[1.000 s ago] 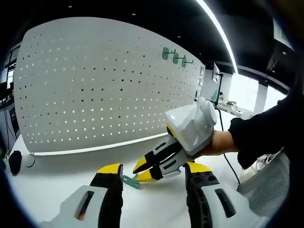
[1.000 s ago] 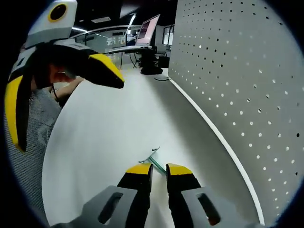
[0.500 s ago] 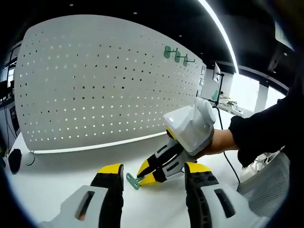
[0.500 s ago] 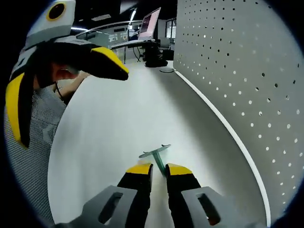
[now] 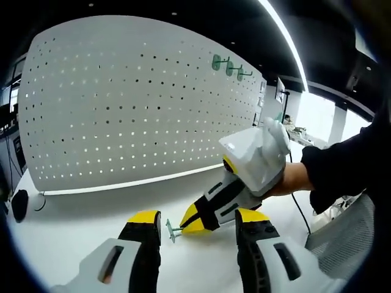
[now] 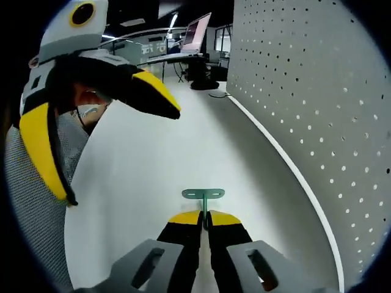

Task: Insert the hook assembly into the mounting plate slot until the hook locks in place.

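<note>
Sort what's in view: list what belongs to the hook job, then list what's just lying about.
Job:
green hook, clamped in the right gripper
pegboard, with three green hooks already hung
left gripper, open

Lying about:
monitor on a far desk
mesh basket
cable

A white tabletop [image 5: 73, 220] is stretching out beneath a dark ceiling [image 5: 201, 24], where a long strip light [image 5: 287, 43] is glowing. In the left gripper view, bright windows [image 5: 314, 116] are shining at the far right behind a cluttered desk [image 5: 299, 137]. In the right gripper view, a monitor [image 6: 197, 32] is standing on a distant desk [image 6: 165, 59] at the far end of the room.
</note>
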Demonstrator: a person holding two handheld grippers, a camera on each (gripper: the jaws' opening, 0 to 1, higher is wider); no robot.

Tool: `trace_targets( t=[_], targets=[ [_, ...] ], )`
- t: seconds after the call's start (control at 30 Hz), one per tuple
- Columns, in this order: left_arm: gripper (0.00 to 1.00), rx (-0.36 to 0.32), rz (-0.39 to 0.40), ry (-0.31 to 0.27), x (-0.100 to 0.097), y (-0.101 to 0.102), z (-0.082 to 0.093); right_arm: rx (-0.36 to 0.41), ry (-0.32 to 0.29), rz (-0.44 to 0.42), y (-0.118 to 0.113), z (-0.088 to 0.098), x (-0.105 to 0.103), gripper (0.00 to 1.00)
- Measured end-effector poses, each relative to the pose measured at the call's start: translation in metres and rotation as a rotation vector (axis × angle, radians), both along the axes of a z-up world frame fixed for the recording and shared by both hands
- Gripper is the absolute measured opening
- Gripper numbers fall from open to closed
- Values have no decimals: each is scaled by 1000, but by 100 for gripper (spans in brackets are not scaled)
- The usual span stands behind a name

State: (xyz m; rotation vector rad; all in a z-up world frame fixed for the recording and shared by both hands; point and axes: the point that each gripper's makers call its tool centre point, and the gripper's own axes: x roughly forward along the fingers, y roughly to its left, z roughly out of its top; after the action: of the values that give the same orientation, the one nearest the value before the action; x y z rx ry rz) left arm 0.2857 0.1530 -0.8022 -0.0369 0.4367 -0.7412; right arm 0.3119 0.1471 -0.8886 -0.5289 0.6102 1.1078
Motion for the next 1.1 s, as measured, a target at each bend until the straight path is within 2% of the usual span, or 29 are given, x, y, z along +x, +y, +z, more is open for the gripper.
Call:
trace_targets(
  t=[0.2,0.47,0.63,0.83,1.1],
  targets=[
    [44,31,45,8,3,10,-4,11,-33,11,5,15,-9,1],
    [26,109,104,-1,7,27,-9,28,-90,27,20,36,-22,1],
    [19,142,112,-10,7,30,-9,31,-126,42,31,46,-28,1],
    [13,173,135,5,8,37,-12,19,-150,37,40,49,-33,1],
    [10,211,142,32,7,41,-20,13,-170,37,44,51,-37,1]
  ],
)
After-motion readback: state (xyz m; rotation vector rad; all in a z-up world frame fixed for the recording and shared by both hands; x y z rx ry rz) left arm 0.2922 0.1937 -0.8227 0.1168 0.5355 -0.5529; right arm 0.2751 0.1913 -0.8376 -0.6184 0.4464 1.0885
